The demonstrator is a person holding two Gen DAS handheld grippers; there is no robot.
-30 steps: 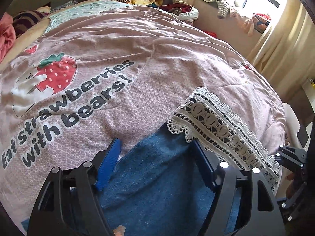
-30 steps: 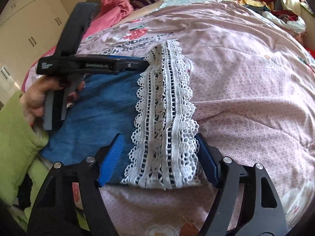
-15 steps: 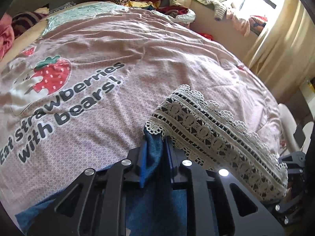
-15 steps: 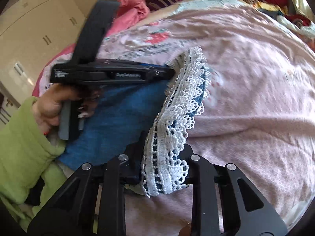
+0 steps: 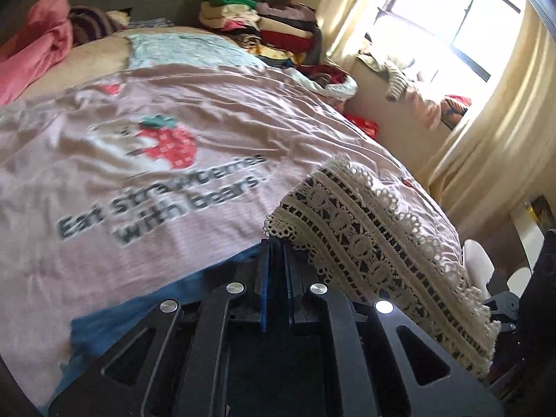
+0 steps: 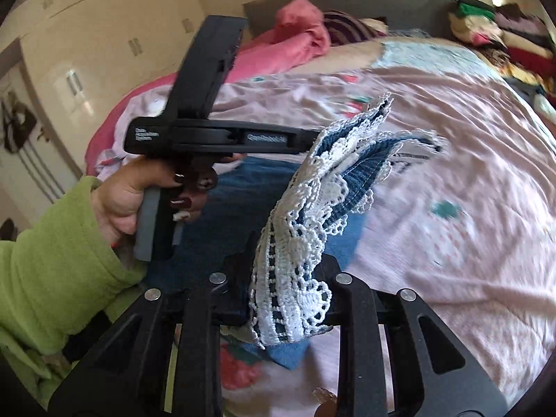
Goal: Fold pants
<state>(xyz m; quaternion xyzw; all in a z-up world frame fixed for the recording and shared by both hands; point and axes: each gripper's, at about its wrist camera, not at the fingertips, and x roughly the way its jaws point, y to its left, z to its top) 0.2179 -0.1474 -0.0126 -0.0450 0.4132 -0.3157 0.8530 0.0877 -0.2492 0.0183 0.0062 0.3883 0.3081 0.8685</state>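
Note:
The pants are blue denim (image 5: pixel 121 316) with a white lace hem (image 5: pixel 365 243), and they lie at the near edge of the bed. My left gripper (image 5: pixel 276 246) is shut on the denim at the hem's left corner. My right gripper (image 6: pixel 288 295) is shut on the lace hem (image 6: pixel 299 243) at its other corner, and the bunched lace hides the pads. The hem hangs lifted between the two, above the rest of the denim (image 6: pixel 250 187). In the right wrist view a hand (image 6: pixel 132 201) in a green sleeve holds the left gripper (image 6: pixel 302 139).
A pink bedspread (image 5: pixel 156 69) with a strawberry print covers the bed. Folded clothes (image 5: pixel 271 24) are stacked at the far corner, and a pink garment (image 5: pixel 34 45) lies at the far left. A window with curtains (image 5: pixel 486 139) is on the right, wardrobes (image 6: pixel 87 52) on the left.
Both grippers went from open around the hem to shut on it. They then rose, lifting the lace hem off the bedspread and bunching it.

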